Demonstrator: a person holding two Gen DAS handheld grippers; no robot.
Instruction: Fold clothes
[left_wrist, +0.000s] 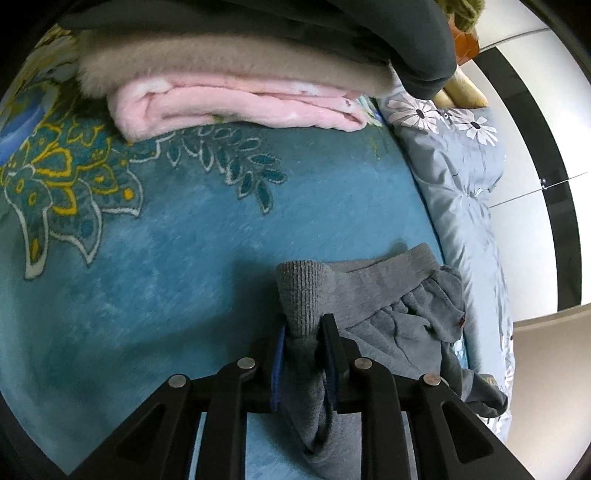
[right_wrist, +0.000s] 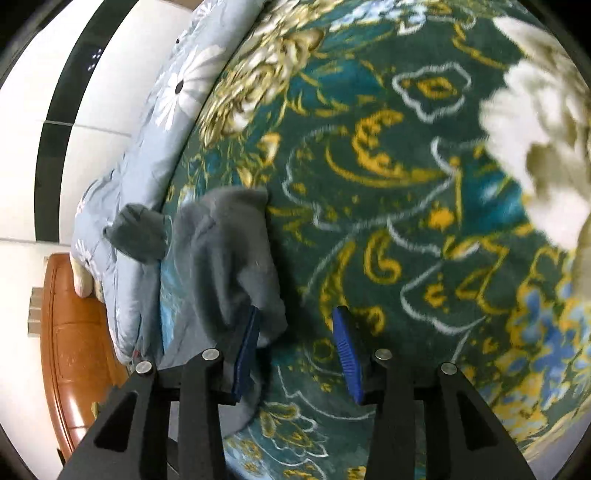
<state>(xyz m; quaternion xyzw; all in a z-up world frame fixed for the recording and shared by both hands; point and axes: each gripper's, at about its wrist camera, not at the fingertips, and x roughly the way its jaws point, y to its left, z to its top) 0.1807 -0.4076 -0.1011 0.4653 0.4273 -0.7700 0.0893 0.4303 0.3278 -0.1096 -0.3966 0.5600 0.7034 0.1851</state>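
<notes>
The left gripper (left_wrist: 303, 332) is clamped on the ribbed cuff of the crumpled grey knit trousers (left_wrist: 399, 317), which lie at the near right of the teal floral plush blanket (left_wrist: 184, 277). The right gripper (right_wrist: 299, 332) has its jaws apart, the grey fabric touching its left pad. A folded pink fleece (left_wrist: 236, 107) sits at the far edge, under a beige fuzzy layer (left_wrist: 221, 62).

A home bedroom: a teal floral fleece blanket (left_wrist: 207, 236) covers a bed, a blue daisy-print quilt (left_wrist: 465, 173) lies at three o'clock, folded laundry (left_wrist: 236, 107) is stacked at twelve, and a wooden headboard (right_wrist: 70, 332) shows at eight.
</notes>
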